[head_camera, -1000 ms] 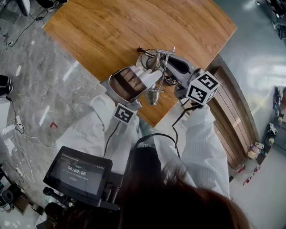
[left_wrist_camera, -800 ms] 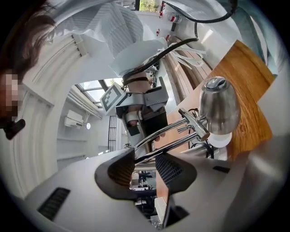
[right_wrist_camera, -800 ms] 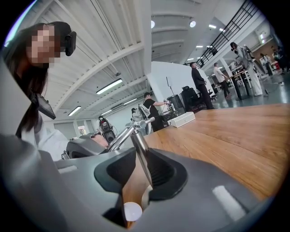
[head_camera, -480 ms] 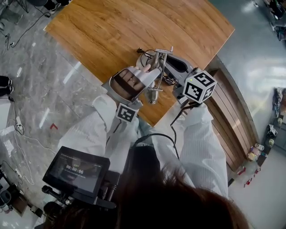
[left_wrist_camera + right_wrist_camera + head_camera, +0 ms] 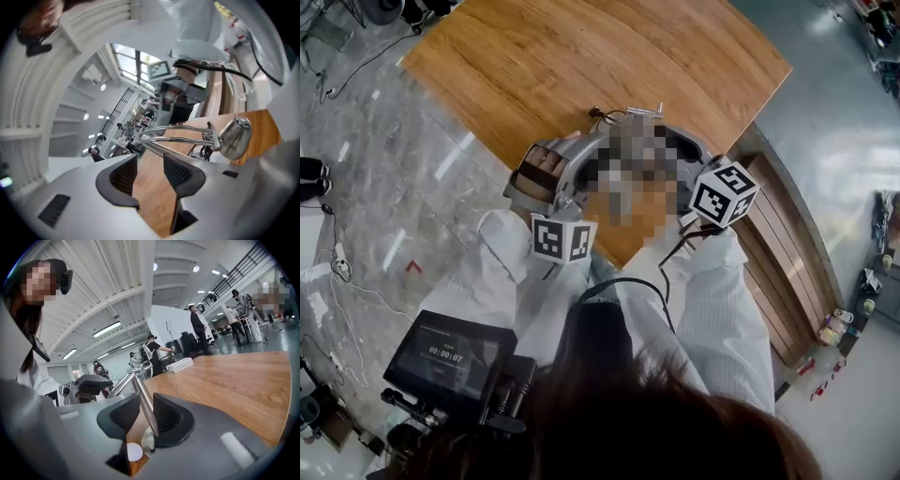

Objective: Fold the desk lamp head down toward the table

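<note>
The chrome desk lamp stands near the wooden table's [image 5: 581, 66] front edge; a mosaic patch covers it in the head view. In the left gripper view its two thin arm rods [image 5: 180, 133] run to the bell-shaped chrome head [image 5: 236, 137]. My left gripper [image 5: 150, 161] sits just short of the rods with its jaws opening, and only the tabletop shows between them. In the right gripper view my right gripper [image 5: 146, 411] is shut on the lamp's lower stem [image 5: 139, 392], just above the base [image 5: 148, 442]. Its marker cube [image 5: 724, 192] shows right of the patch.
A black cable [image 5: 202, 151] lies coiled by the lamp's base. Far beyond the table several people [image 5: 197, 329] stand in a hall. The table's front edge [image 5: 619, 253] is close below the lamp. A stone floor [image 5: 384, 169] lies to the left.
My left gripper has drawn back to the left from the lamp and rolled, so its marker cube shows two faces. The right gripper has stayed put.
</note>
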Demonstrator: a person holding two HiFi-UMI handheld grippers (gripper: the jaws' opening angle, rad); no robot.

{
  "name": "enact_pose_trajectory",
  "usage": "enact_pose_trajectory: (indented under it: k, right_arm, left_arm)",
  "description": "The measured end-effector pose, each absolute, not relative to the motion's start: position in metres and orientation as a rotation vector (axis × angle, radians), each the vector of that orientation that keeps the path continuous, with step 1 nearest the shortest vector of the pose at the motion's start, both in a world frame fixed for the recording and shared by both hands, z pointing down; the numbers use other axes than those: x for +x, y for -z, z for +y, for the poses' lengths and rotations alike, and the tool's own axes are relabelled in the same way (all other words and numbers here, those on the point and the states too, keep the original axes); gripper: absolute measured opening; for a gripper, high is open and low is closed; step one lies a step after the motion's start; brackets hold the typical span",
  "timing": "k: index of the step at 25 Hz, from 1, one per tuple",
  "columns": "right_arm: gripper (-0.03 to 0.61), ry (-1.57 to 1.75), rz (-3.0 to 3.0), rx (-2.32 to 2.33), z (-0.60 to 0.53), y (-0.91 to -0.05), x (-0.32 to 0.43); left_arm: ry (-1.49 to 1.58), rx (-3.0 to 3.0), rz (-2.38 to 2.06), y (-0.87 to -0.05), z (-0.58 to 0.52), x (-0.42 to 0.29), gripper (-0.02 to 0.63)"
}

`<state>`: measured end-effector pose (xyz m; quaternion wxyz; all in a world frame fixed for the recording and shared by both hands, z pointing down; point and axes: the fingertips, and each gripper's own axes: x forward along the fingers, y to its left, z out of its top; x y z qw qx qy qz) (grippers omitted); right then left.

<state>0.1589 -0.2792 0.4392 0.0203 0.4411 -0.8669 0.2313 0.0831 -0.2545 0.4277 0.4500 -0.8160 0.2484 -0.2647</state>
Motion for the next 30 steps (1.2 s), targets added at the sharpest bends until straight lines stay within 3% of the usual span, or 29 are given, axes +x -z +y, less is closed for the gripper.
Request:
enact_pose_trajectory:
  k: [10, 15, 18, 30]
  right_arm:
    - [0.063, -0.420, -2.579, 1.614, -0.245, -0.367, 0.156]
    - [0.020, -0.299, -2.541, 1.711, -0.250, -0.339, 0.142]
    - [0.017, -0.249, -2.488, 1.780, -0.250, -0.333, 0.142]
    - [0.000, -0.227, -2.483, 1.801, -0.245, -0.324, 0.140]
  left_arm:
    - [0.469, -2.723, 1.062, -0.323, -0.283, 0.069, 0.132]
    - [0.417, -2.810, 1.111, -0.311, -0.286, 0.083, 0.030]
    - [0.419, -2.858, 1.144, -0.317, -0.284, 0.088, 0.003]
    - [0.435, -2.932, 1.206, -0.327, -0.275, 0.095, 0.002]
